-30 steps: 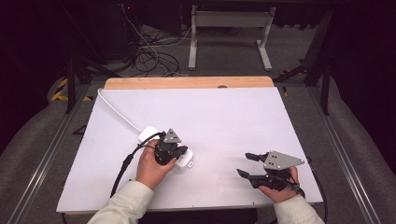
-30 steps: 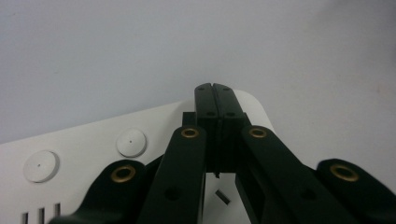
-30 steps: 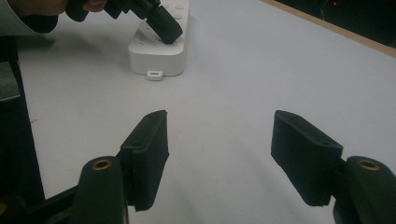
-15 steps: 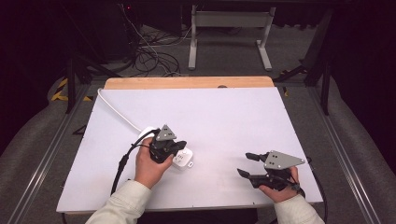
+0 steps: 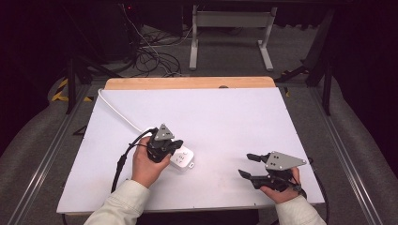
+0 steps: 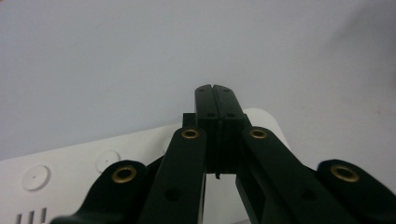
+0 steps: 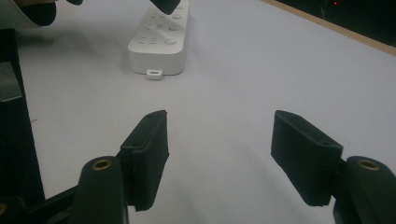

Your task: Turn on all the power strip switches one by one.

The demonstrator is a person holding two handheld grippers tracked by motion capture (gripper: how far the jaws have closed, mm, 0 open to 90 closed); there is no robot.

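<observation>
White counter [image 5: 225, 122] carries a white power strip [image 5: 182, 158] at its near left. My left gripper [image 5: 162, 146] has shifted slightly left over the strip, jaws closed on nothing. My right gripper [image 5: 251, 165] stays apart at the right, jaws open.
</observation>
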